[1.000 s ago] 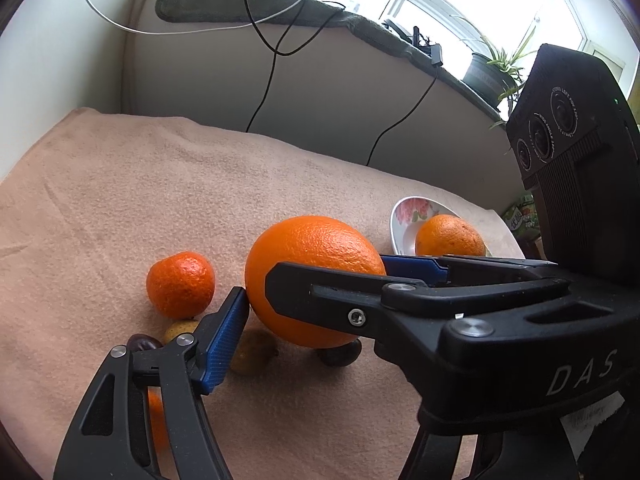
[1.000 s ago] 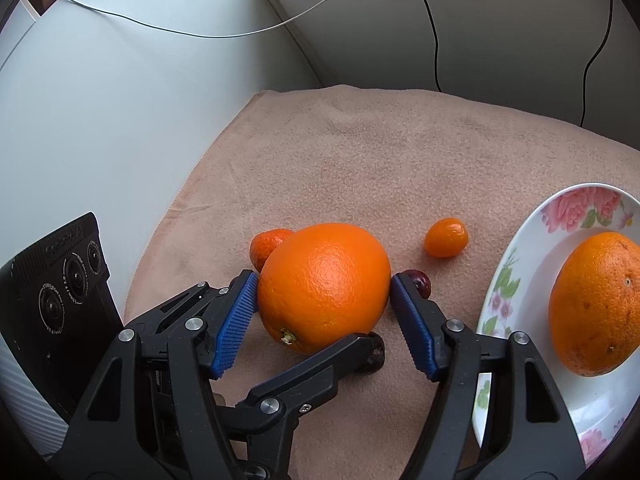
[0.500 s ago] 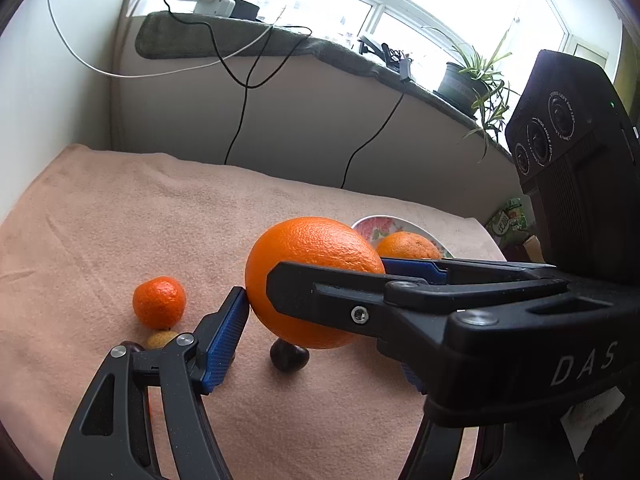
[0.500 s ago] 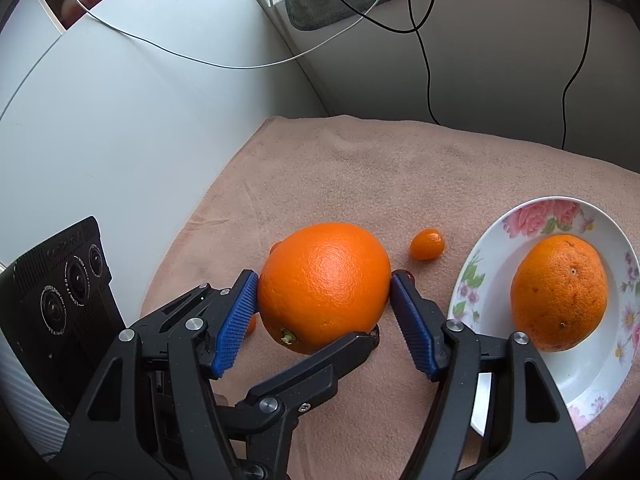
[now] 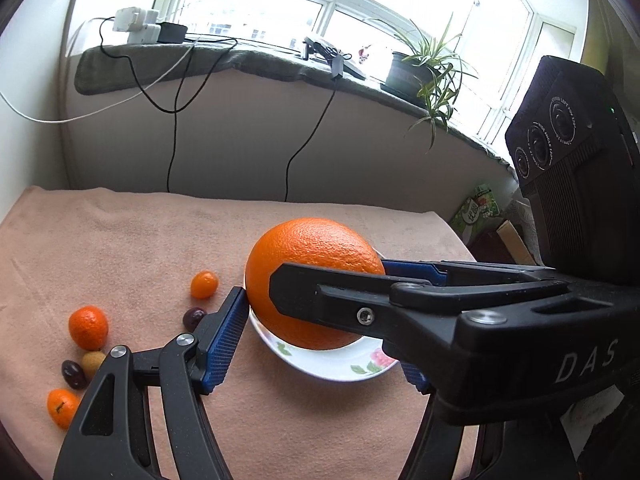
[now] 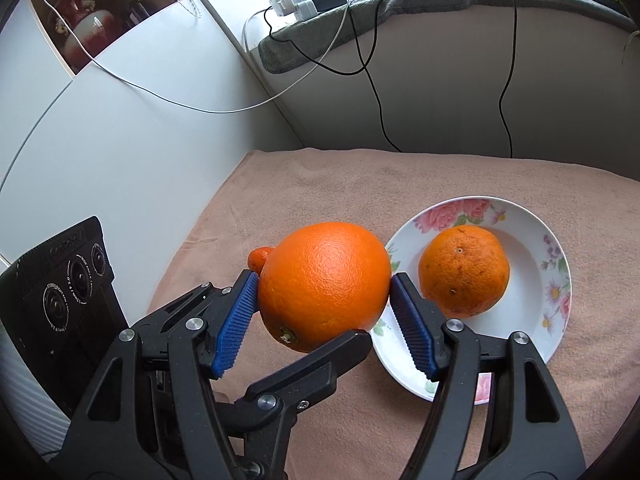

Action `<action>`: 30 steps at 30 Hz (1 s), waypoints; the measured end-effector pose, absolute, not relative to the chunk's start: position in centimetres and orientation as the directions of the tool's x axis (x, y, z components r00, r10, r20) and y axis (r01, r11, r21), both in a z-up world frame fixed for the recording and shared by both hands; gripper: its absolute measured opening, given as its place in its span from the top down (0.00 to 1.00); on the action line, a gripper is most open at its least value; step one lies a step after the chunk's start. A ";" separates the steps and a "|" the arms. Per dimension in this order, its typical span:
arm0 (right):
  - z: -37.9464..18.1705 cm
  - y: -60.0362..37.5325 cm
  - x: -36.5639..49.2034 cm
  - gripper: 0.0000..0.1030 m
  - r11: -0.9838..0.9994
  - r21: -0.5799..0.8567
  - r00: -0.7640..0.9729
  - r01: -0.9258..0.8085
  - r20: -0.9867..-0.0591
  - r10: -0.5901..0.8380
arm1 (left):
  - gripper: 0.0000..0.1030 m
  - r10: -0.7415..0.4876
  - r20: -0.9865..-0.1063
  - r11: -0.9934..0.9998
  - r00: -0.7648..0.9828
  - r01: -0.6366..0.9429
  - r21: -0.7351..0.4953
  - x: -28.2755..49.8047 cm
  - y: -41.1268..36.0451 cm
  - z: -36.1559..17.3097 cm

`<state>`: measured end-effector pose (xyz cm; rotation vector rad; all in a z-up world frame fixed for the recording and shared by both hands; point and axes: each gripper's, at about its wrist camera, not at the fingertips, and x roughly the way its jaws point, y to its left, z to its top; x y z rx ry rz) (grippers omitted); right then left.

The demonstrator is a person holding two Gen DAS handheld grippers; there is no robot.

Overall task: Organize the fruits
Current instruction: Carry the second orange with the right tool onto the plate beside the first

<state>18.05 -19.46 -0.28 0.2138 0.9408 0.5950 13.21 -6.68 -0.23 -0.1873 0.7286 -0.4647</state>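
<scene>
Both grippers are shut together on one large orange (image 6: pixel 324 284), held in the air beside and above a white flowered plate (image 6: pixel 532 344). My right gripper (image 6: pixel 322 312) pinches it left and right. My left gripper (image 5: pixel 320 304) grips the same orange (image 5: pixel 312 256) crosswise, one of its fingers passing under the fruit in the right wrist view. A second orange (image 6: pixel 464 270) lies in the plate. In the left wrist view the plate (image 5: pixel 332 364) shows under the held orange.
On the peach cloth (image 5: pixel 120 240) to the left lie a kumquat (image 5: pixel 204 285), a mandarin (image 5: pixel 88 327), another small orange fruit (image 5: pixel 62 408), a longan (image 5: pixel 93 362) and two dark dates (image 5: pixel 195 317). A wall and windowsill with cables stand behind.
Both grippers have lifted the large orange off the cloth and carried it right, up to the plate. The small fruits now lie farther left and below.
</scene>
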 end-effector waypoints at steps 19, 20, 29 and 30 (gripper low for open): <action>-1.4 -30.6 18.5 0.31 0.867 0.438 0.521 -0.239 -0.696 0.495 | 0.34 -0.554 -0.624 0.826 0.552 0.461 -0.325 16.3 -17.1 -0.8; -1.6 -30.9 18.6 0.31 0.867 0.440 0.520 -0.233 -0.697 0.493 | 0.34 -0.554 -0.627 0.825 0.547 0.463 -0.325 16.4 -17.5 -1.0; -3.4 -32.6 19.6 0.31 0.867 0.460 0.508 -0.193 -0.709 0.489 | 0.34 -0.550 -0.655 0.824 0.518 0.467 -0.322 17.7 -19.2 -2.4; -3.5 -32.7 19.7 0.31 0.866 0.462 0.505 -0.192 -0.710 0.490 | 0.34 -0.548 -0.658 0.824 0.516 0.466 -0.321 17.8 -19.3 -2.6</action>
